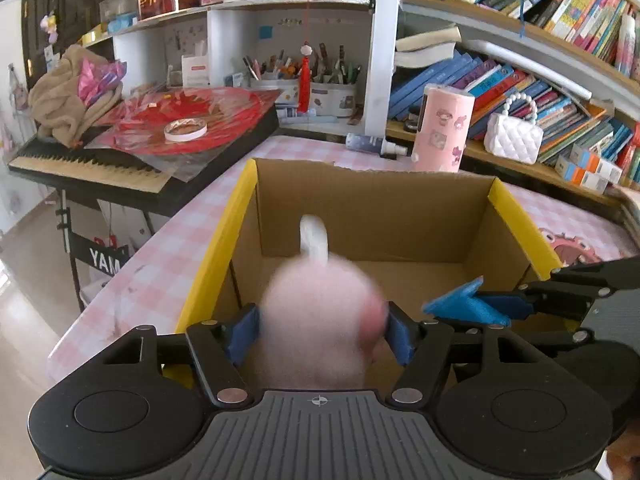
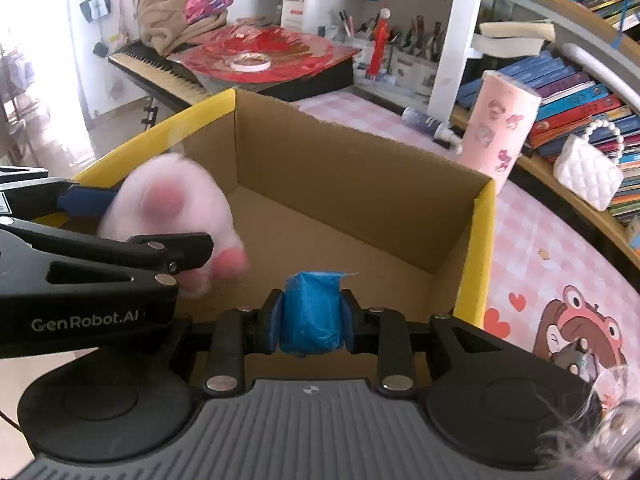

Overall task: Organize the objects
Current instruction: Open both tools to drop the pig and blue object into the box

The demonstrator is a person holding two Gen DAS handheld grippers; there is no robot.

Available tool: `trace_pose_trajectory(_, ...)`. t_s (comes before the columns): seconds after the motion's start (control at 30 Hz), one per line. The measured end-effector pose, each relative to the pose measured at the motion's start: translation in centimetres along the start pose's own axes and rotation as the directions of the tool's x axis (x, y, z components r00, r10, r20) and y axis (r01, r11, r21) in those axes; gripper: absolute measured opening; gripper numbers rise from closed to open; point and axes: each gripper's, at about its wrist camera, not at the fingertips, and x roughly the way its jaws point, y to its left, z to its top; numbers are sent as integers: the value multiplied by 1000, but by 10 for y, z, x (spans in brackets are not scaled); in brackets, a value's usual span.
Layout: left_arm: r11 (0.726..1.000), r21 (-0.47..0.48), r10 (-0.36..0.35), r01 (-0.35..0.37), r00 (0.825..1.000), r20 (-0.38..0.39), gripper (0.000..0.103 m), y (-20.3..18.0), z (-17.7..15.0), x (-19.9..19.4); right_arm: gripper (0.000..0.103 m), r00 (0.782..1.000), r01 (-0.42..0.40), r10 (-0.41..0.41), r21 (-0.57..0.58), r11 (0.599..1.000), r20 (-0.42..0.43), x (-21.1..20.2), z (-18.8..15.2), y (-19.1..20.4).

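Observation:
An open cardboard box (image 1: 376, 208) with yellow rims stands on the pink checked table; it also shows in the right wrist view (image 2: 352, 184). My left gripper (image 1: 322, 334) is shut on a blurred pink plush toy (image 1: 320, 320) and holds it over the box's near left part. The toy (image 2: 172, 216) and the left gripper's fingers (image 2: 160, 248) also show in the right wrist view. My right gripper (image 2: 312, 320) is shut on a blue plastic roll (image 2: 312, 312) over the box's near edge. The roll (image 1: 460, 300) also shows in the left wrist view at the box's right.
A pink sticker-covered cylinder (image 1: 442, 128) and a dark spray bottle (image 1: 372, 144) stand behind the box. A white quilted purse (image 1: 514, 136) sits on the bookshelf. A keyboard (image 1: 100, 164) with red sheets and a tape roll (image 1: 185, 128) lies at the left.

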Motion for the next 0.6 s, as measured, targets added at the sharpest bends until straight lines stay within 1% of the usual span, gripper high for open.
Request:
trace_pose_trajectory(0.07,1000,-10,-12,13,999,32,82,-1,-1,-8,32,1000,8,-8,6,1000,10,-4,-2,2)
trace_pose_trajectory(0.1,1000,-8,-13,14,998,54,82,-2,-1,-14,35,1000,12,-13,15,1000,19,-7,-2,3)
trace_pose_trajectory(0.2,999,12,-31,30,994,105,82,-4,-2,-31,50,998,38,-41,48,998,54,-20,-4,7)
trace_pose_trajectory(0.33,999,11,-39,38,985,170,82,-1,-1,-59,51,992,63,-71,81,995,104,-45,-7,15)
trace_pose_trajectory(0.4,999,3,-38,38,979,201,85,4,-1,-75,51,987,78,-91,100,992,134,-58,-9,20)
trace_pose_trajectory(0.47,1000,-11,-24,27,972,234,91,9,-4,-88,53,981,94,-112,121,988,158,-71,-12,25)
trace_pose_trajectory(0.5,1000,-18,-14,19,969,248,91,11,-6,-94,53,977,103,-125,132,986,171,-78,-14,28)
trace_pose_trajectory(0.6,999,-39,0,11,964,267,92,20,-14,-110,61,963,150,-181,160,976,199,-98,-23,38)
